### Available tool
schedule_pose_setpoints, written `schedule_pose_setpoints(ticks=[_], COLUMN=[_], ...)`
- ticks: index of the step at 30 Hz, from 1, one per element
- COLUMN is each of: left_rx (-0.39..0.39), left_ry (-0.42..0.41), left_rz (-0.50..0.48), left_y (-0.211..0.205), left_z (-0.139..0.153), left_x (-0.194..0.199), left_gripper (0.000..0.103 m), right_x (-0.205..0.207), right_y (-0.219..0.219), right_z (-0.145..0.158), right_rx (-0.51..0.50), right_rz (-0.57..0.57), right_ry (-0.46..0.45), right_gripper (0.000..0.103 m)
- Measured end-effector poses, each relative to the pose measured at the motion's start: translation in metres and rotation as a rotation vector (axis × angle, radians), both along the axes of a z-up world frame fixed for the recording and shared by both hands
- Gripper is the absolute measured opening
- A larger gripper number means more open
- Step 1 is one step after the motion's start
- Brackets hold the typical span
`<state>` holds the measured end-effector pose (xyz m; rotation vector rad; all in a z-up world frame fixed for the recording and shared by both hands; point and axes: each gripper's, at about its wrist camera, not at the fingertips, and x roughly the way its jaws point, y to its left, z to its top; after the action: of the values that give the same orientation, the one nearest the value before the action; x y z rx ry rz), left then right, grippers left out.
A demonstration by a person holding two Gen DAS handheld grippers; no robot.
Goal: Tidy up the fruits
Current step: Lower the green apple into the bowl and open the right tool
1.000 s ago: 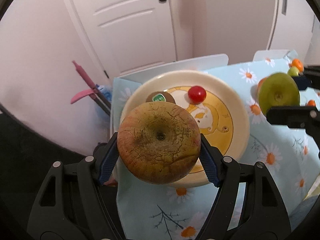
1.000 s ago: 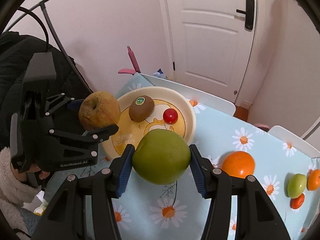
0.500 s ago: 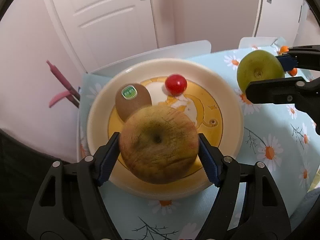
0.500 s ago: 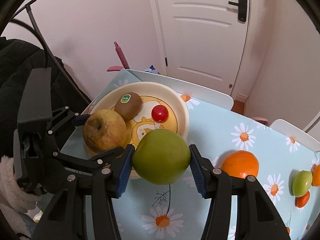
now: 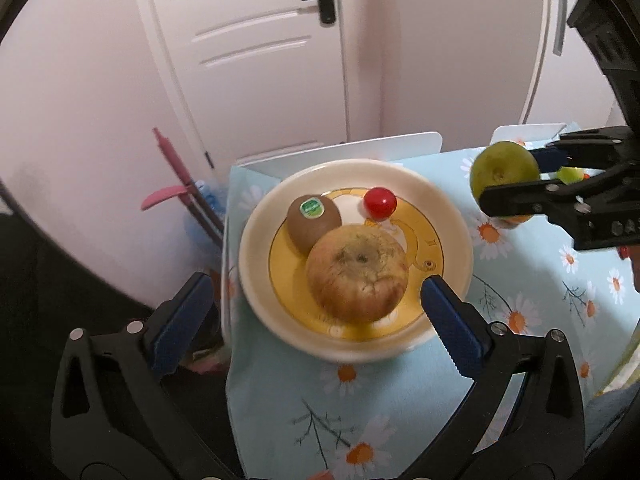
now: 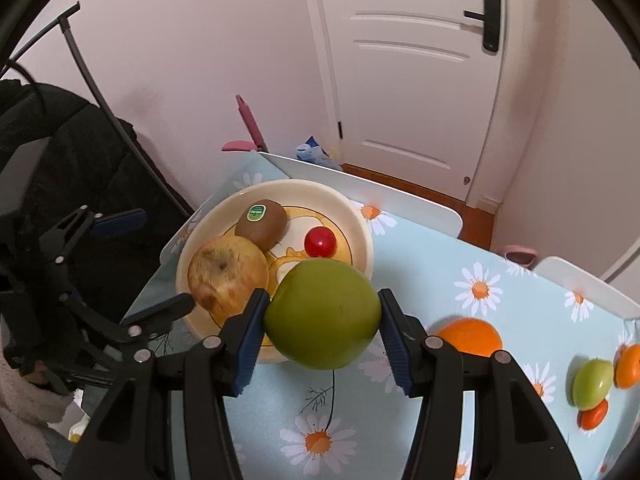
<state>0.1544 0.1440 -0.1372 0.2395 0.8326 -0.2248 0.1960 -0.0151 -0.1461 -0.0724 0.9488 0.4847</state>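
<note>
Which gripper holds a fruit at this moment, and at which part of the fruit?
The right gripper holds the green apple by its two opposite sides. The left gripper holds nothing: its jaws are opening, clear of the brown apple on the plate.

The left gripper [image 5: 316,308] is pointing steeply downward with its jaws opening wide, its blue pads [image 5: 182,322] standing clear on either side of the russet apple [image 5: 357,273], which they are no longer touching. The right gripper [image 6: 320,332] is angling downward too, on the right of the left one, its pads pressing both sides of the green apple [image 6: 322,314] and holding it up.
</note>
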Motion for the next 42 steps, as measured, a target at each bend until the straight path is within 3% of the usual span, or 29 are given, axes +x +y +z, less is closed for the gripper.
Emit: schedule_pose_setpoints(ticks=[11, 25, 26, 28, 29, 30, 42], left_rx=[-0.016, -0.012, -0.009, -0.003, 0.000, 0.004, 0.019], left_ry=[0.022, 0.052, 0.051, 0.045, 0.041, 0.036, -0.019], left_rz=[0.099, 0.128, 0.128, 0.126, 0.125, 0.123, 0.111], left_y=[0.009, 0.010, 0.010, 0.010, 0.009, 0.009, 0.006], left_z=[0.000, -0.010, -0.009, -0.007, -0.005, -0.003, 0.027], left_x=[-0.027, -0.035, -0.037, -0.039, -0.040, -0.041, -0.054], left_gripper=[0.103, 0.103, 0.103, 0.103, 0.103, 0.103, 0.103], right_x=[0.028, 0.039, 0.039, 0.037, 0.037, 0.037, 0.006], right_y=[0.020, 0.032, 0.031, 0.027, 0.024, 0.022, 0.015], right_z=[-0.026, -0.052, -0.052, -0.048, -0.045, -0.043, -0.007], right_rx=[-0.021, -0.015, -0.008, 0.031, 0.047, 0.054, 0.072], right_rz=[0.096, 0.168, 0.164, 0.154, 0.149, 0.144, 0.071], right_ry=[0.033, 0.012, 0.011, -0.004, -0.006, -0.007, -0.052], right_gripper=[0.050, 0.050, 0.052, 0.069, 0.089, 0.094, 0.094])
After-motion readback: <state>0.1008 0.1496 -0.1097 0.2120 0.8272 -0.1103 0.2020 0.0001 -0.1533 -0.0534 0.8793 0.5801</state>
